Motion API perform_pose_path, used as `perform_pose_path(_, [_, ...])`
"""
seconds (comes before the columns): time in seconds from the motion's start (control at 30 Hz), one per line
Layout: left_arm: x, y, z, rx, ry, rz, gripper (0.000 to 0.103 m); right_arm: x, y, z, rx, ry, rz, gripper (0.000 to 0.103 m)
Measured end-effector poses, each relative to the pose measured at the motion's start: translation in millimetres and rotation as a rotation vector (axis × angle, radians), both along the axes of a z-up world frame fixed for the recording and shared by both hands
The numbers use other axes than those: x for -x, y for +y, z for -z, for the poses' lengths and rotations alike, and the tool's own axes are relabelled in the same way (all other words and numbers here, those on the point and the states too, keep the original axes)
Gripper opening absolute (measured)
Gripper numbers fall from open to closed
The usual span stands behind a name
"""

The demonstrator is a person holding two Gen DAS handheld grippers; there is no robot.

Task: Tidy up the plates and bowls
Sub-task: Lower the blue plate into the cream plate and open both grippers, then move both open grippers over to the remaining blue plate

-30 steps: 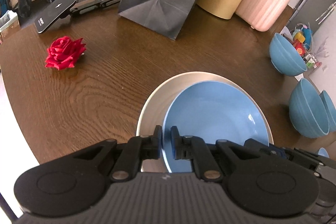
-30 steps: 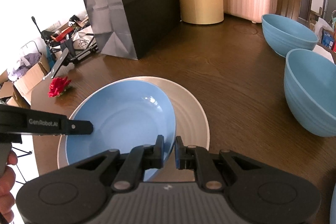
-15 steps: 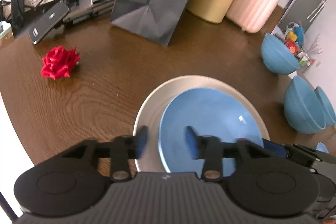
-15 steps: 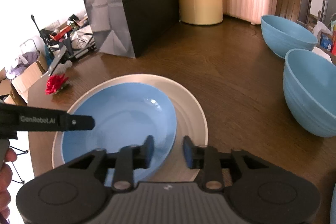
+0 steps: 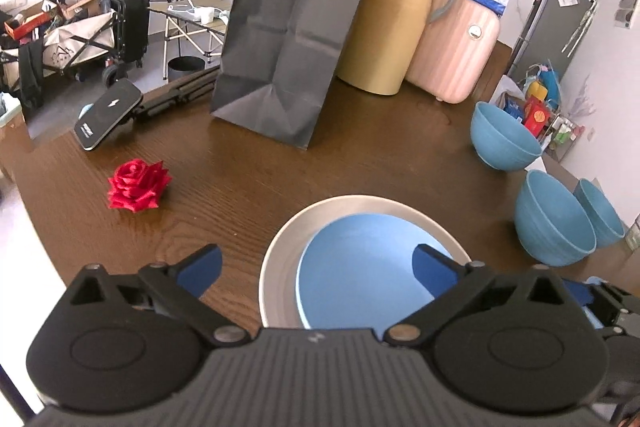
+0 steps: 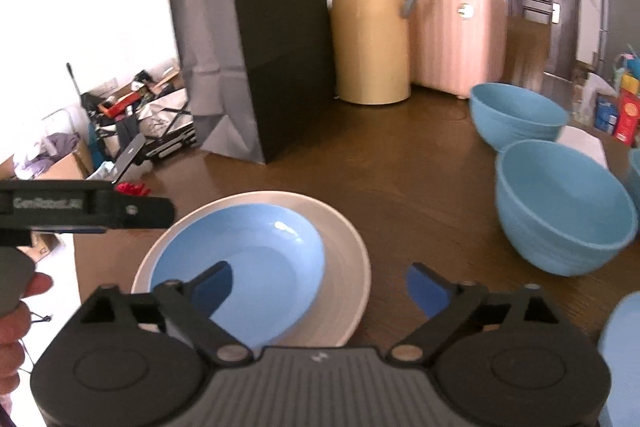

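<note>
Left wrist: blue plate (image 5: 360,267) between fingers (image 5: 200,265) (untouched)

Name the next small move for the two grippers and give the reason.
Probably lift both clear and send the right gripper toward the nearest blue bowl. Both jaws have just opened wide, the blue plate lies released on the beige plate, and the bowls stand unstacked.

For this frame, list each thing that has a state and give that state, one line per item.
Left hand-held gripper: open, jaws just opened, holding nothing.
Right hand-held gripper: open, jaws just opened, holding nothing.
Blue plate: resting inside the beige plate, off-centre.
Three blue bowls: upright, unstacked.
Paper bag: standing.
Jug: upright, lid on.
Rose: lying on the table.
</note>
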State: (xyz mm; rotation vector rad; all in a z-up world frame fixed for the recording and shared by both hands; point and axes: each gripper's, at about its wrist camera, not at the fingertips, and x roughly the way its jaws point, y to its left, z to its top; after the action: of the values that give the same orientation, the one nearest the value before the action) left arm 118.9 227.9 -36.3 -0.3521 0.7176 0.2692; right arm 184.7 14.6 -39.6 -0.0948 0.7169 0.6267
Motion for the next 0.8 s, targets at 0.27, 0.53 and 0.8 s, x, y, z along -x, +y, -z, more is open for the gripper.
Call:
perform_pose_path(0.27, [15,-8,-7,-0.026,0.014,-0.005,0.103,11,-40,-7,-0.023,0.007,0.098,0.103])
perform_pose_path(0.53, [21,-41,-14,-0.021,-0.020,0.060,0.103,24,-88,-13,-0.030,-0.001,0.182,0.103])
perform_pose_path(0.8, [15,-91,-16,-0.009,-0.031,0.156,0.103,32,-145,-16,-0.024,-0.009,0.273,0.103])
